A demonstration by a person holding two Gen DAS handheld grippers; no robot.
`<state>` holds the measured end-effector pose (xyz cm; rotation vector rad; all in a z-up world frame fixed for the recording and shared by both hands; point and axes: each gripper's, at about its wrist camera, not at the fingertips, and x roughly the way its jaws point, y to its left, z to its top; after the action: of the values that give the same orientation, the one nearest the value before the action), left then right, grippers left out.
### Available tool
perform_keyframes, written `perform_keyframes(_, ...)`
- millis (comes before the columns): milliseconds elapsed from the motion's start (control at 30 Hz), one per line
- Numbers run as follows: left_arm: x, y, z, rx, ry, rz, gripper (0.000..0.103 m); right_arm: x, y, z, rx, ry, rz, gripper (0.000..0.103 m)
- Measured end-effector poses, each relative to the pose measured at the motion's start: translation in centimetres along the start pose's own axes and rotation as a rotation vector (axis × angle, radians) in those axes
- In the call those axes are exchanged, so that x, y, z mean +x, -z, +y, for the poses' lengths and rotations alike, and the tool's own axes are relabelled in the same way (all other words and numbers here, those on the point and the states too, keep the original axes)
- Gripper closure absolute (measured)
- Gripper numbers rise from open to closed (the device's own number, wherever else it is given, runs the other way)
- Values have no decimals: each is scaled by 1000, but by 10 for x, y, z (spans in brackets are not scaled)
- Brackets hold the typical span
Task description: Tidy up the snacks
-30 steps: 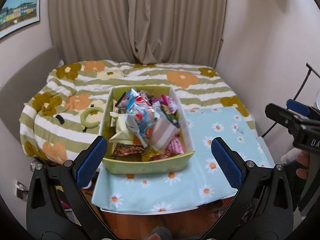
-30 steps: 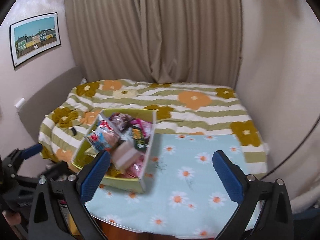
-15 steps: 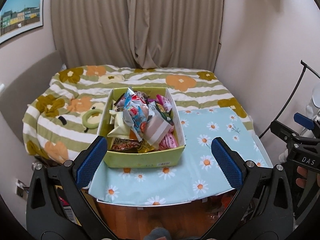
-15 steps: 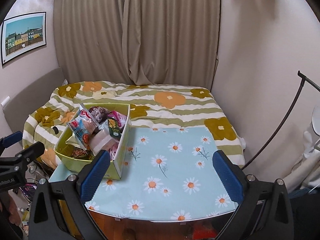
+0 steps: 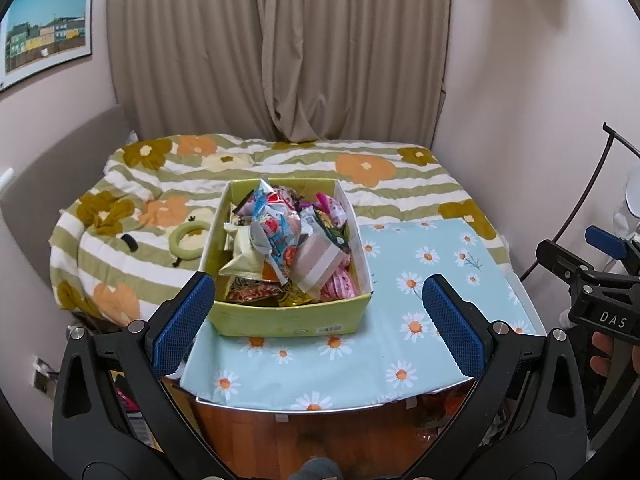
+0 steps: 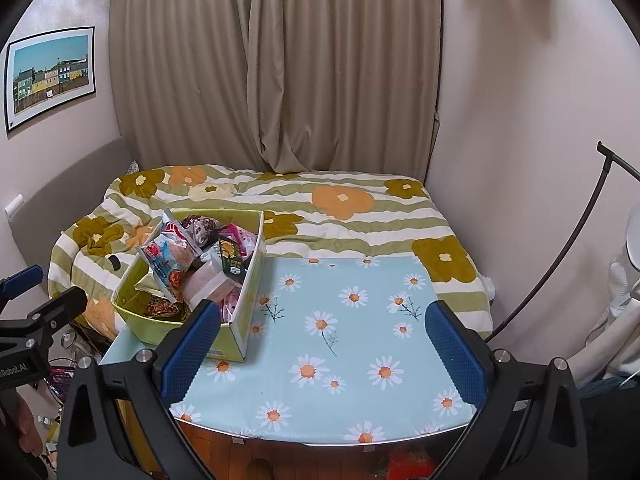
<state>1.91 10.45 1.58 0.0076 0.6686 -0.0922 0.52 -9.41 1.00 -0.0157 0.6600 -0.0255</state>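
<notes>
A yellow-green box [image 5: 288,320] heaped with snack packets [image 5: 280,236] stands on the left part of a small table with a light blue daisy cloth [image 5: 420,280]. The box also shows in the right wrist view [image 6: 236,312], at the table's left. My left gripper [image 5: 320,320] is open and empty, held above the table's near edge in front of the box. My right gripper [image 6: 324,352] is open and empty, held above the near edge over the bare daisy cloth [image 6: 352,320], right of the box.
Behind the table lies a bed with a striped flower blanket [image 5: 280,160]; a green ring toy [image 5: 188,236] lies on it left of the box. Curtains [image 6: 280,60] and walls close the back and right. A black curved stand [image 6: 560,256] rises at right.
Both grippers have pulled back and risen, so the table and box look smaller and farther. The right view has swung right, onto the bare cloth. Both jaws stayed open.
</notes>
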Motion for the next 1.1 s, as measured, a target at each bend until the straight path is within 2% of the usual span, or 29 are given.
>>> perform_keyframes(367,0,0,1,2,-4,-2,0,4,-1,8,-6,-1,1,1)
perform_keyframes(1100,0,-7,6,11,-29,-16,0,10,-2,-2,6,8,7,1)
